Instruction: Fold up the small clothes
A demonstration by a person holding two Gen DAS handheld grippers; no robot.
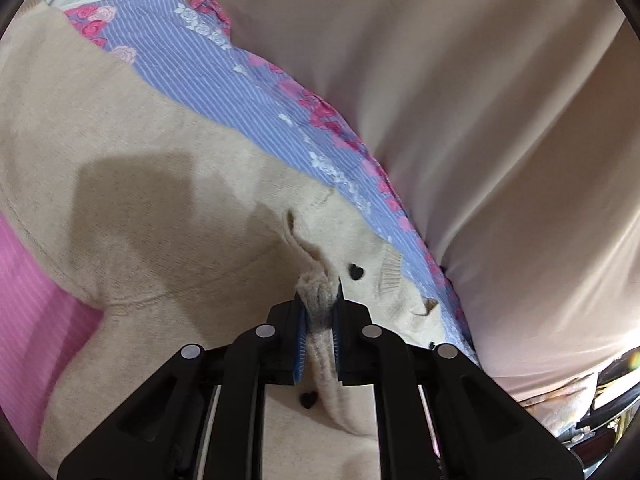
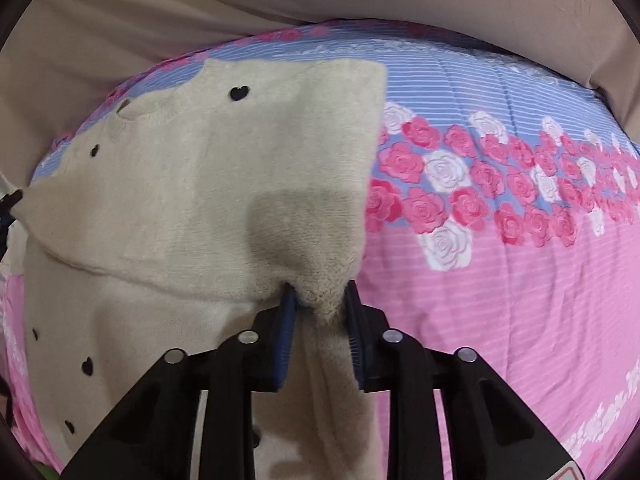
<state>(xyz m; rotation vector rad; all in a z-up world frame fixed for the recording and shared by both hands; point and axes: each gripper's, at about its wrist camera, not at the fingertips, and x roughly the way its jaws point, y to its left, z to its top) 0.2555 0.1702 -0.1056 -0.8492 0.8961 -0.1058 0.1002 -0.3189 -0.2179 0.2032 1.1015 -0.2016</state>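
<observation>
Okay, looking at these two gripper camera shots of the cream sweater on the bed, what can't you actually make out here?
- Left wrist view: the cream sweater hem and lower front, hidden behind the left gripper body and cut off by the bottom edge.
- Right wrist view: the sweater's left side, cut off by the frame edge; what the right gripper pinches below its pads, hidden by its frame.
- Floral quilt lettering at lower right: blurred, unreadable.

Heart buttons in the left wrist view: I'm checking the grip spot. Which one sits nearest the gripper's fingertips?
The heart button just beyond the left gripper, right of the pinched cream cardigan edge. The other button lies lower, back between the fingers.
</observation>
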